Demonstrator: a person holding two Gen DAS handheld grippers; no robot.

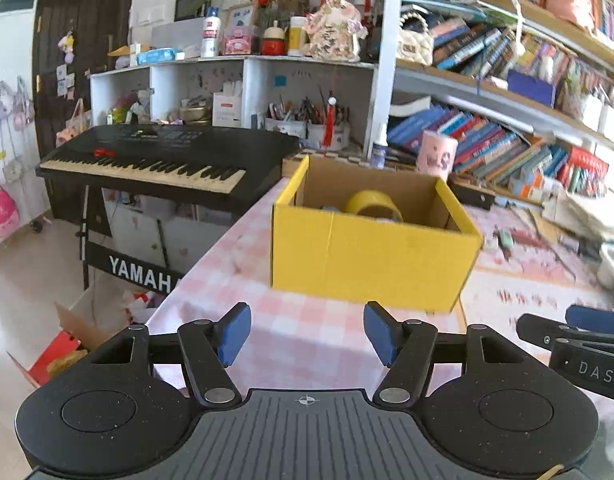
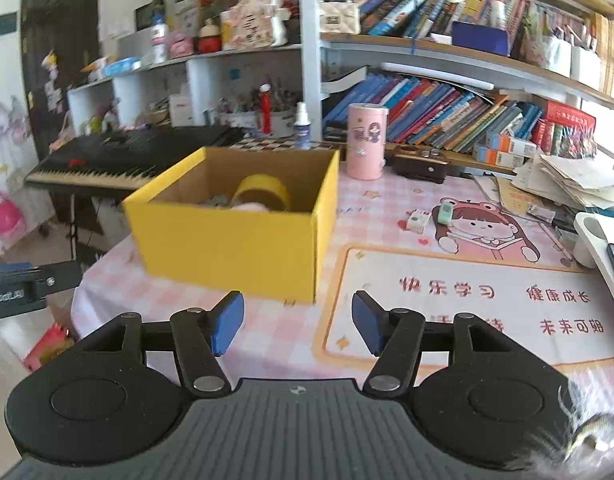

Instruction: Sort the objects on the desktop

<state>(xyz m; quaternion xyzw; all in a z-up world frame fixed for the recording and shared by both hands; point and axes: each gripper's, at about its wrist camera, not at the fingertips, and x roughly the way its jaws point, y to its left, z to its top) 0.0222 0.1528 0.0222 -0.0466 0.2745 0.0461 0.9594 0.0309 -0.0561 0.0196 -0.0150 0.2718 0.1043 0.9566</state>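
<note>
Nearest us, the left claw [image 1: 307, 334] and right claw [image 2: 294, 322] both hover spread wide over the counter [image 2: 267, 344], holding and touching nothing. We judge the next pickup falls to the right claw: beyond the printed mat [image 2: 467, 304], a small white eraser [image 2: 418, 220] and a green item [image 2: 443, 213] lie side by side, so we should straddle just one. Farther left, the yellow box [image 2: 235, 244] already holds a tape roll [image 2: 263, 194].
</note>
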